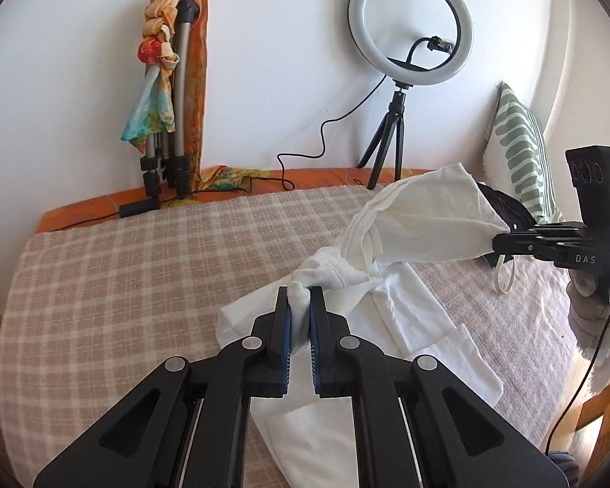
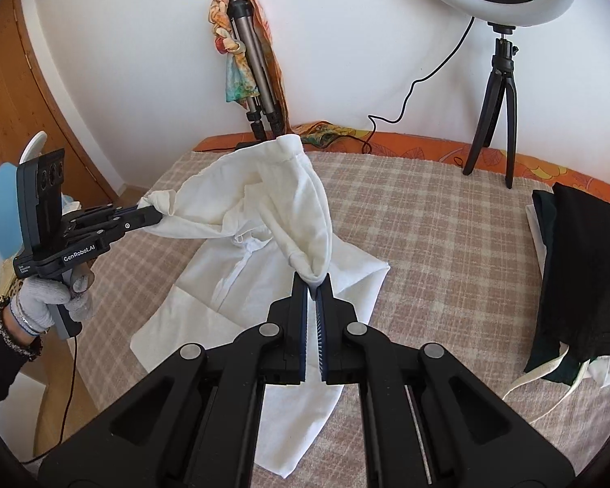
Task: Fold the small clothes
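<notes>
A small white garment point(image 1: 410, 223) point(image 2: 264, 219) lies partly on the checked bed cover, its upper part lifted and stretched between both grippers. My left gripper point(image 1: 300, 297) is shut on a bunched corner of the cloth; it also shows in the right wrist view point(image 2: 150, 211) at the left, held by a gloved hand. My right gripper point(image 2: 312, 280) is shut on the other corner; it shows in the left wrist view point(image 1: 504, 240) at the right. The lower part of the garment rests flat on the bed.
A ring light on a tripod point(image 1: 410, 32) point(image 2: 496, 93) and a folded tripod draped with a colourful scarf point(image 1: 171, 81) point(image 2: 244, 61) stand by the wall. Dark folded clothes point(image 2: 581, 276) lie at the right. A green patterned pillow point(image 1: 520, 150) leans at the back right.
</notes>
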{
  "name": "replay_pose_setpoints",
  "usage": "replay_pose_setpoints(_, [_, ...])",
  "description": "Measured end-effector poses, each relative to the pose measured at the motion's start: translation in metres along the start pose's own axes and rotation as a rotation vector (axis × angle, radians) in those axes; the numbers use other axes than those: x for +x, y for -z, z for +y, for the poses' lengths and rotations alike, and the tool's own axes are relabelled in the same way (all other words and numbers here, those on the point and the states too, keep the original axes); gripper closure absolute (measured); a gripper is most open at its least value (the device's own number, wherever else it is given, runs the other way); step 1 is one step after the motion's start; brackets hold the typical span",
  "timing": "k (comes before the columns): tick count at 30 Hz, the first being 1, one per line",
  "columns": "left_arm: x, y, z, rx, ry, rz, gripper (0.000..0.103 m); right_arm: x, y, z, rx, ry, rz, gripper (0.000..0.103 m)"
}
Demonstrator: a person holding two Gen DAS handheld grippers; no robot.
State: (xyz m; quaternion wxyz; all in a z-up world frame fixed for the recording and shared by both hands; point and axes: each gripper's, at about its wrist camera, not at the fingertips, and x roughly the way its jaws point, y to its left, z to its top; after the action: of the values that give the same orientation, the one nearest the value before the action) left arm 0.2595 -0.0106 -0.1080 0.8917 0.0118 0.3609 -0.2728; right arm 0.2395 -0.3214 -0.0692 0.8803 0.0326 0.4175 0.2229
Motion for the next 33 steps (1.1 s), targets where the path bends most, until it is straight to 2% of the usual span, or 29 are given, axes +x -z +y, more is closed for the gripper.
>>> replay_pose_setpoints(6, [-0.017, 0.054, -0.022, 0.05, -0.014, 0.043, 0.097, -0.011, 0.053, 0.014, -0.003, -0.002, 0.046, 0.098])
replay_pose_setpoints(12, [-0.028, 0.094, -0.027, 0.079, -0.03, 0.064, 0.097, -0.016, 0.095, 0.024, -0.061, 0.071, 0.07, 0.098])
replay_pose_setpoints(15, [-0.032, 0.108, -0.029, 0.111, -0.05, 0.101, 0.09, -0.017, 0.108, 0.018, -0.019, 0.074, 0.09, 0.098])
replay_pose_setpoints(17, [-0.041, 0.115, -0.027, 0.109, -0.065, 0.098, 0.087, -0.015, 0.112, 0.004, 0.051, 0.081, 0.113, 0.093])
replay_pose_setpoints(19, [-0.051, 0.119, -0.022, 0.076, -0.038, 0.079, 0.085, -0.01, 0.113, -0.014, 0.145, 0.048, 0.121, 0.073])
replay_pose_setpoints(22, [-0.062, 0.12, -0.005, -0.023, 0.01, 0.056, 0.061, -0.004, 0.114, -0.034, 0.242, 0.028, 0.104, 0.057])
replay_pose_setpoints(27, [-0.049, 0.119, 0.032, -0.354, 0.17, 0.086, 0.06, 0.02, 0.111, -0.06, 0.401, -0.028, 0.114, 0.057])
replay_pose_setpoints(30, [-0.036, 0.118, 0.037, -0.454, 0.249, 0.112, 0.06, 0.031, 0.111, -0.07, 0.474, -0.051, 0.117, 0.057])
replay_pose_setpoints(33, [-0.024, 0.114, 0.036, -0.495, 0.268, 0.138, 0.063, 0.036, 0.109, -0.073, 0.513, -0.072, 0.106, 0.057])
